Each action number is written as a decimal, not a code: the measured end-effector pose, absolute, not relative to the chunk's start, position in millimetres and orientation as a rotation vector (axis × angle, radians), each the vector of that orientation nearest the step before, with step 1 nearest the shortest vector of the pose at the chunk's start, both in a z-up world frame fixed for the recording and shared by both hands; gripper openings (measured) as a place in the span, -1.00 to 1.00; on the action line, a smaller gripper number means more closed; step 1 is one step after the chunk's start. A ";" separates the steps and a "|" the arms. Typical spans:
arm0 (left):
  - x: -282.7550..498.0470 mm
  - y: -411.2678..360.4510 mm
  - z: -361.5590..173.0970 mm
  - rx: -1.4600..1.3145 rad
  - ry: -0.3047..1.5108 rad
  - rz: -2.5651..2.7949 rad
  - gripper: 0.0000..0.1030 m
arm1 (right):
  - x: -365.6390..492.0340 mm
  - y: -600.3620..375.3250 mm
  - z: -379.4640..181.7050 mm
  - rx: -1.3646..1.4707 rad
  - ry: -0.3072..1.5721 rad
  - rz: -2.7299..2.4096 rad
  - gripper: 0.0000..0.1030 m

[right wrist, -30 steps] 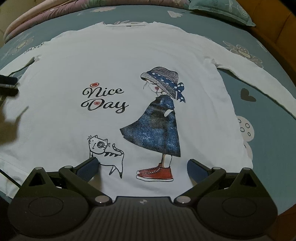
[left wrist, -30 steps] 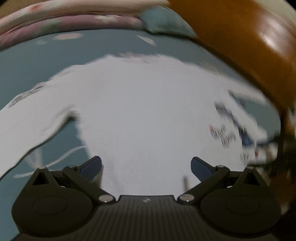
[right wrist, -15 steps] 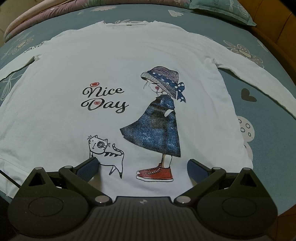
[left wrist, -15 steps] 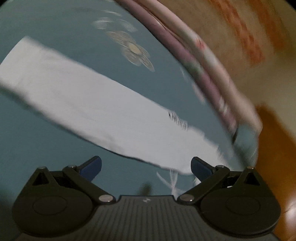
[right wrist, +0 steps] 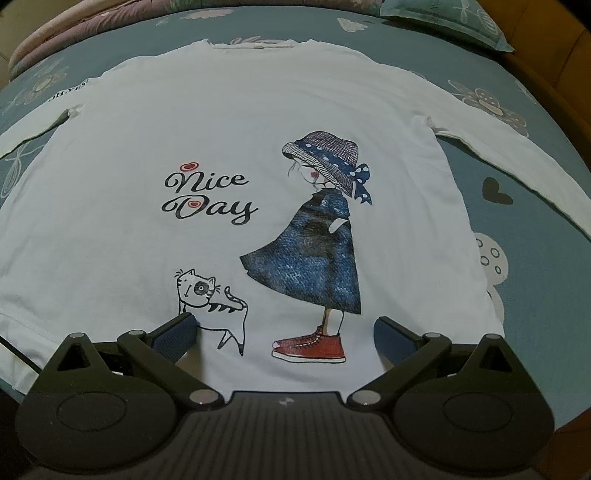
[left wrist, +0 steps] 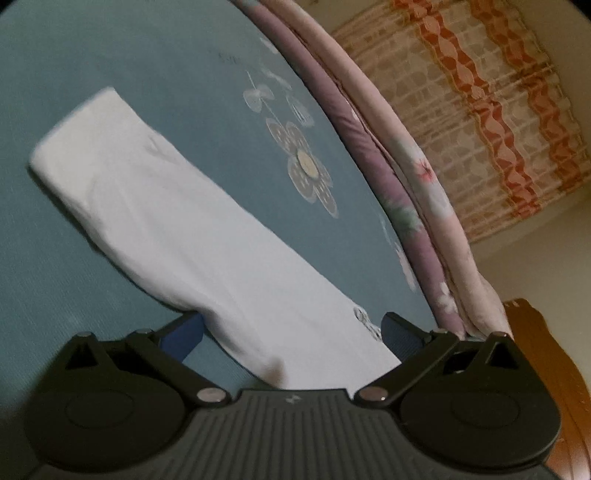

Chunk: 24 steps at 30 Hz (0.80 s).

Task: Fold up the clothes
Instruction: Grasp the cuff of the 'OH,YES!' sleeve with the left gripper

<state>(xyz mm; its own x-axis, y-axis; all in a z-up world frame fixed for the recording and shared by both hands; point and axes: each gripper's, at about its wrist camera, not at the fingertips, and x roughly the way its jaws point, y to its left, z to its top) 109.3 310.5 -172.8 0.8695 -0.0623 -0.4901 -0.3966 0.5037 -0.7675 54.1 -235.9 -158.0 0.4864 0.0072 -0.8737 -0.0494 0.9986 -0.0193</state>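
Teal flowered bedsheet (right wrist: 524, 236) carries the white long-sleeve shirt (right wrist: 229, 122), spread flat, print up, collar toward the far edge. Its left sleeve (left wrist: 177, 229) stretches out straight. Left gripper (left wrist: 291, 328) and right gripper (right wrist: 284, 328) both gape wide, holding nothing.

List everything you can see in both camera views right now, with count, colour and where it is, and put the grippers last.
shirt: one, white, long-sleeved, printed with "Nice Day", a girl and a cat; spread flat, front up, on the bed.
sleeve: one, white, lying stretched out on the bedsheet, running between the left gripper's fingers.
bedsheet: one, teal with flower and heart prints, under the shirt.
quilt: one, pink and purple, folded along the bed's edge.
pillow: one, teal, at the far right corner.
curtain: one, cream with orange bands, beyond the bed.
left gripper: black, blue pads, open.
right gripper: black, blue pads, open over the hem.
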 end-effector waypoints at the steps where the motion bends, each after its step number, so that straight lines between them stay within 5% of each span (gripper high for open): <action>1: 107.5 314.4 -171.9 -1.027 0.488 0.232 0.98 | 54.0 -235.8 -157.9 -0.044 1.063 0.034 1.00; 24: 119.2 310.8 -177.0 -0.973 0.402 0.306 0.98 | 56.9 -236.3 -156.5 -0.045 1.081 0.034 1.00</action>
<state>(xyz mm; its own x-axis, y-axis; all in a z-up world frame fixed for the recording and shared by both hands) 119.2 310.8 -177.0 0.8848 0.0712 -0.4604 -0.4247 0.5297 -0.7342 56.9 -236.3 -156.5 0.4702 0.0062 -0.8825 -0.0500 0.9986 -0.0197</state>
